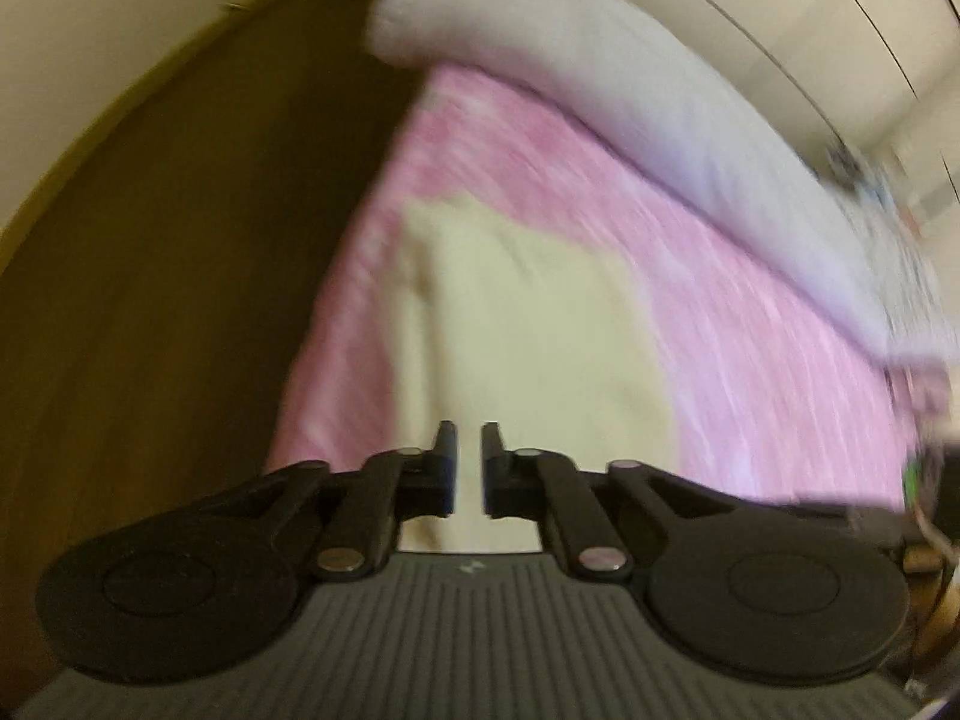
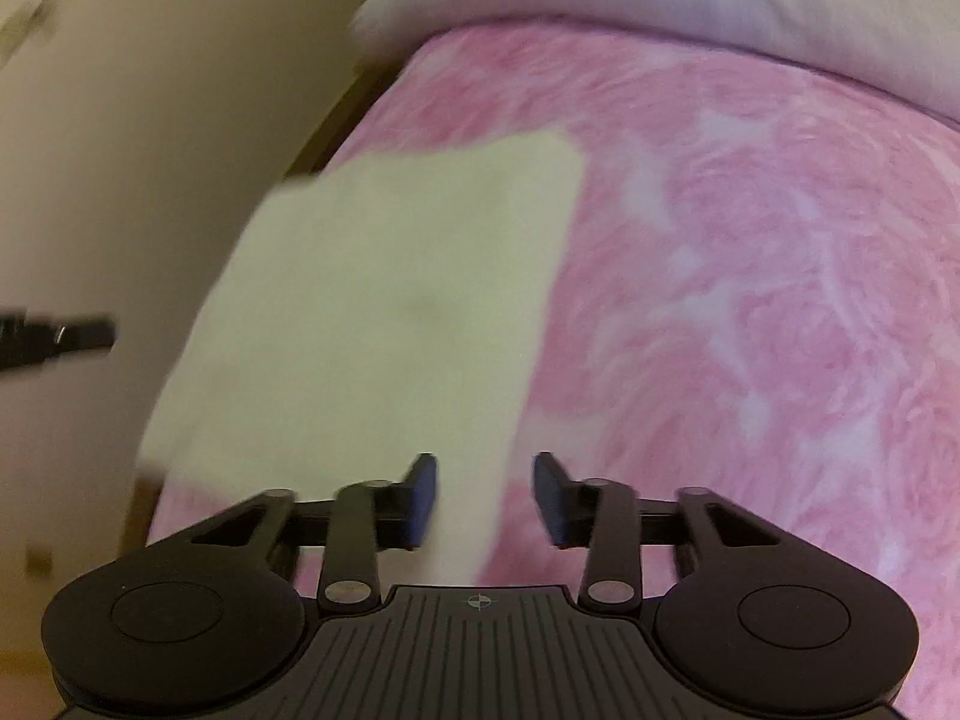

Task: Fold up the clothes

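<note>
Right gripper (image 2: 485, 498) jaws apart, cream cloth (image 2: 384, 312), pink bedspread (image 2: 750, 300)

Pink mottled bedspread (image 2: 750, 300) fills the centre and right of both views. Pale grey-white pillow (image 1: 600, 96) lies along its far edge, upper centre to right of the frame. Dark brown floor (image 1: 180, 300) at left in the left wrist view; cream wall (image 2: 120, 150) at left in the right wrist view. Both frames blurred.
</note>
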A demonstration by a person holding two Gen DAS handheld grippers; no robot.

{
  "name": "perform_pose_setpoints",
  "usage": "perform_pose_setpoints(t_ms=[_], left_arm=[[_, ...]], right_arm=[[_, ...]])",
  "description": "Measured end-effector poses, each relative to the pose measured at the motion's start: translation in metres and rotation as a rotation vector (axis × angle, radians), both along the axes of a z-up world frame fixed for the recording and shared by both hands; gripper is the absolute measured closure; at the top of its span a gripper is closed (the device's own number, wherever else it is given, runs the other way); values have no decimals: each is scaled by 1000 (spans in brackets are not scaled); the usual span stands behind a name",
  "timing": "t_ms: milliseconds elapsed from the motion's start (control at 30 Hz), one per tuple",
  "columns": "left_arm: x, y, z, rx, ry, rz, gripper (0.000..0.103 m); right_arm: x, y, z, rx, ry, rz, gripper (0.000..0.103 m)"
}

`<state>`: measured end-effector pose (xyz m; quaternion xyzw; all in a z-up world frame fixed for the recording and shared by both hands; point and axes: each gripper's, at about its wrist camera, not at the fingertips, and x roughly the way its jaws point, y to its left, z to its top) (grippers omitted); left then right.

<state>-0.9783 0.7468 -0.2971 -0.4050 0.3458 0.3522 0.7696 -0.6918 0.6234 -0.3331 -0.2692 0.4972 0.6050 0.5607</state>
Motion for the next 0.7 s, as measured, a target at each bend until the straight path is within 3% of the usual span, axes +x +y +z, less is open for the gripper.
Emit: perform_pose_setpoints(t_ms=[100, 267, 400, 567, 700], left_arm=[[11, -16, -24, -4, 67, -21, 101], [20, -2, -69, -21, 140, 10, 102], [29, -5, -61, 26, 201, -63, 102], [15, -13, -39, 26, 173, -10, 102], [24, -8, -52, 12, 200, -4, 98]], right_arm=[[-18, -9, -10, -12, 10, 27, 82], [-37, -1, -39, -30, -34, 47, 82], [-46, 0, -38, -44, -63, 63, 82], [-35, -13, -20, -32, -22, 33, 82], [-29, -12, -34, -79, -4, 3, 82]])
